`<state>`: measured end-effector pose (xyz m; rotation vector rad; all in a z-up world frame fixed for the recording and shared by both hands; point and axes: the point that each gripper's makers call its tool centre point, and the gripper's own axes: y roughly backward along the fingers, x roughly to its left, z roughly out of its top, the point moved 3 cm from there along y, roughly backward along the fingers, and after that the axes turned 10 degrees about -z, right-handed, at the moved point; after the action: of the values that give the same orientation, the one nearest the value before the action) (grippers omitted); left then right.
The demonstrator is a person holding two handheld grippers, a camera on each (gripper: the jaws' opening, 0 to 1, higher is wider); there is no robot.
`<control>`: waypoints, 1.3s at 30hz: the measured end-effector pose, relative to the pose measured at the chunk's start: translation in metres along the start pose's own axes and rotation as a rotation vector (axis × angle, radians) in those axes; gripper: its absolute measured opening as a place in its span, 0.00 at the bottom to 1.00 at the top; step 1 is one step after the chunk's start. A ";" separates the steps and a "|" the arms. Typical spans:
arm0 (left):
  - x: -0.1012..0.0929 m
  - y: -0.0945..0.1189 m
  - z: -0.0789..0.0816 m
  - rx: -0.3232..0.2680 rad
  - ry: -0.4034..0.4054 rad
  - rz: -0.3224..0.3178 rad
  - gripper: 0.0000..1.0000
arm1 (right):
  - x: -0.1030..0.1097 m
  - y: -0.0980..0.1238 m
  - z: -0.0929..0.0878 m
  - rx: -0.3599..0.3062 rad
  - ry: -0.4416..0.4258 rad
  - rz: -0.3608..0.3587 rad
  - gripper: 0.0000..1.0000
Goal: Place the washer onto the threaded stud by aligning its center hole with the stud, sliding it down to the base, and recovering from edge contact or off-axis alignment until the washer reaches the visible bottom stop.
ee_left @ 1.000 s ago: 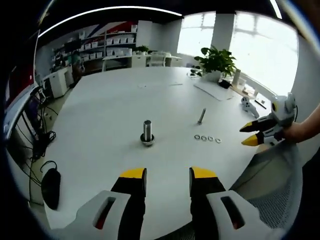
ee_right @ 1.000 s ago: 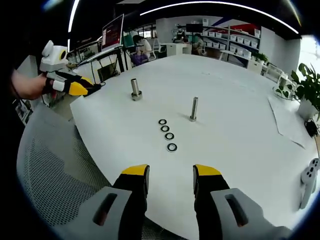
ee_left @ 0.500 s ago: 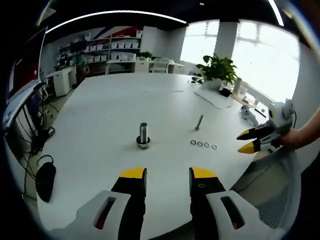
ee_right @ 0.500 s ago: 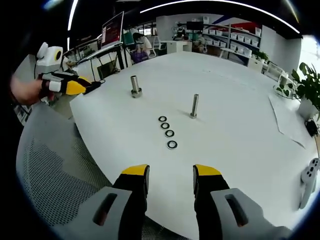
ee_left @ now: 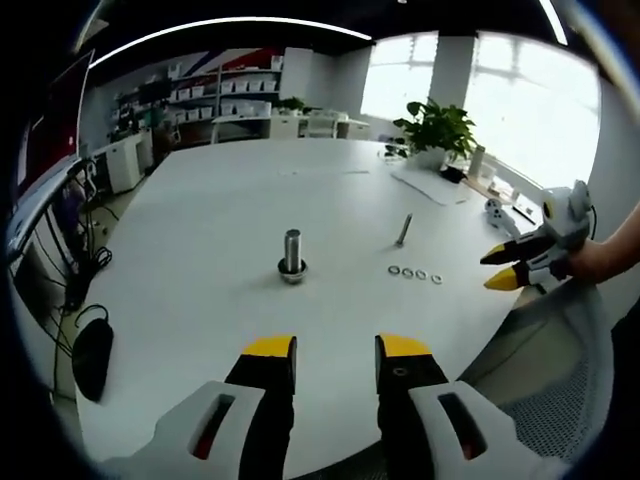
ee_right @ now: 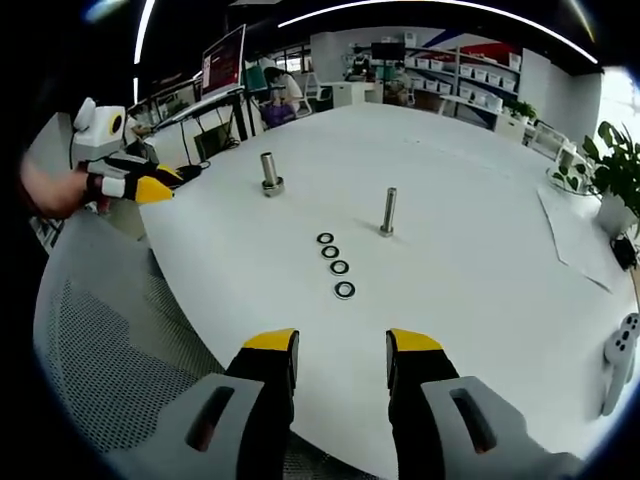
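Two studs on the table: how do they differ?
The stud nearer the left gripper looks thicker and sits in a wide round collar; the stud by the washers is thinner, with only a small base. The washer row lies just in front of the thin stud, while the thick stud has bare table around it. In the left gripper view the thin stud appears to lean; the thick one looks upright. Both are grey metal with no washer on them.

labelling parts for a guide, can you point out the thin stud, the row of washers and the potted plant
thin stud [ee_right: 388, 211], right gripper view, middle of its upright shaft
row of washers [ee_right: 339, 267], right gripper view, third ring of the four
potted plant [ee_left: 435, 125], left gripper view, its leaves
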<state>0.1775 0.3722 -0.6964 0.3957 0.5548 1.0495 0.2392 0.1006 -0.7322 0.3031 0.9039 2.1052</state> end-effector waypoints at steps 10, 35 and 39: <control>-0.006 -0.003 -0.001 -0.011 -0.047 -0.008 0.33 | 0.002 -0.001 -0.001 0.005 0.007 0.008 0.37; -0.010 -0.009 -0.011 0.048 -0.048 -0.048 0.31 | 0.002 -0.001 -0.001 0.012 -0.027 0.014 0.37; -0.009 -0.009 -0.012 0.053 -0.045 -0.046 0.31 | 0.001 -0.001 -0.001 0.011 -0.028 0.013 0.37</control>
<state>0.1730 0.3601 -0.7093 0.4506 0.5497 0.9813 0.2383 0.1015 -0.7337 0.3441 0.9003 2.1032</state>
